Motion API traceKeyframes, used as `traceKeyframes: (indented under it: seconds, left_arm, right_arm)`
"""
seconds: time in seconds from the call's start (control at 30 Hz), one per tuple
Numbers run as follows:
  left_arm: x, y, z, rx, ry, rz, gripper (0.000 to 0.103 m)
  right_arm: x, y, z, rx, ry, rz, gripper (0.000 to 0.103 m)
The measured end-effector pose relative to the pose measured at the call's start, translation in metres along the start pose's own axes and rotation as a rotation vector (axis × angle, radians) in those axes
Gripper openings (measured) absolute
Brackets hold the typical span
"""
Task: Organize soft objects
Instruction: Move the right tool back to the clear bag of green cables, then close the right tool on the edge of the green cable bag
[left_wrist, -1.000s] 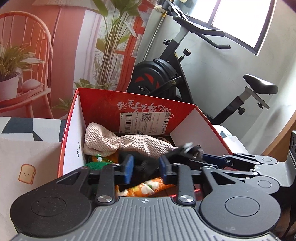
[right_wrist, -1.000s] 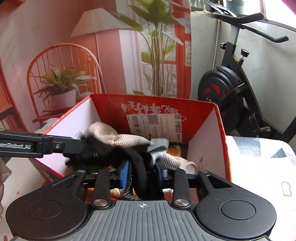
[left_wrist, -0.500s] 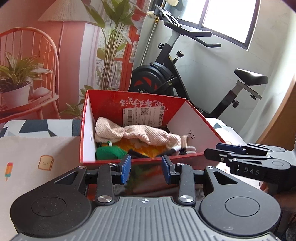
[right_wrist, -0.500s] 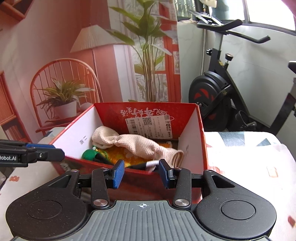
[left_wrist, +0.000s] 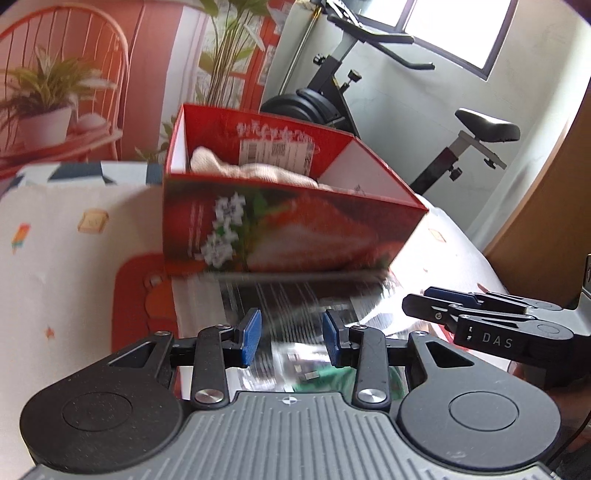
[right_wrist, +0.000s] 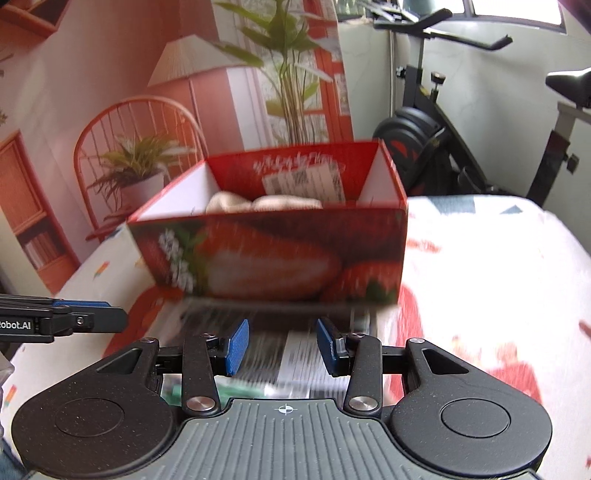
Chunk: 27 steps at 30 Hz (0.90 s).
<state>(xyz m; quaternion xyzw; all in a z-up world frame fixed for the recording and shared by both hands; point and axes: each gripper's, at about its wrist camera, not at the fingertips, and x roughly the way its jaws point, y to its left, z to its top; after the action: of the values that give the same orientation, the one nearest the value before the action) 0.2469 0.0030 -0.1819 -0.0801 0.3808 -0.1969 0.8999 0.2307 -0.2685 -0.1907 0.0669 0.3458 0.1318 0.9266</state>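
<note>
A red strawberry-print cardboard box stands on the table, also in the right wrist view. A beige knitted cloth lies inside it, seen over the rim. My left gripper is open and empty, low in front of the box above a glossy printed sheet. My right gripper is open and empty, also in front of the box; it shows from the side in the left wrist view. The left gripper's fingers show at the left edge of the right wrist view.
The table has a white patterned cloth and a red mat under the sheet. An exercise bike stands behind the table. A printed backdrop with a chair and plants hangs behind. A wooden panel is at the right.
Both grippers have opened, let go of the dark soft item in the box, and pulled back and down, away from the box. Both are empty now.
</note>
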Motion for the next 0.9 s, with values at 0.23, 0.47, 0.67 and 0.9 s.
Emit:
traceKeyframes:
  seconds: [0.23, 0.47, 0.67, 0.9]
  left_arm:
    - [0.012, 0.002, -0.042, -0.076, 0.064, -0.006, 0.038]
    - [0.025, 0.002, -0.067, -0.090, 0.113, -0.011, 0.038]
    - [0.034, 0.003, -0.068, -0.084, 0.111, 0.000, 0.038]
    - [0.044, 0.003, -0.065, -0.082, 0.111, -0.014, 0.044]
  right_arm:
    - [-0.005, 0.011, -0.037, 0.004, 0.066, 0.014, 0.038]
    - [-0.004, 0.015, -0.055, 0.016, 0.107, -0.003, 0.039]
    - [0.001, 0.007, -0.060, 0.071, 0.128, -0.011, 0.041]
    - [0.008, 0.004, -0.063, 0.088, 0.134, 0.015, 0.044]
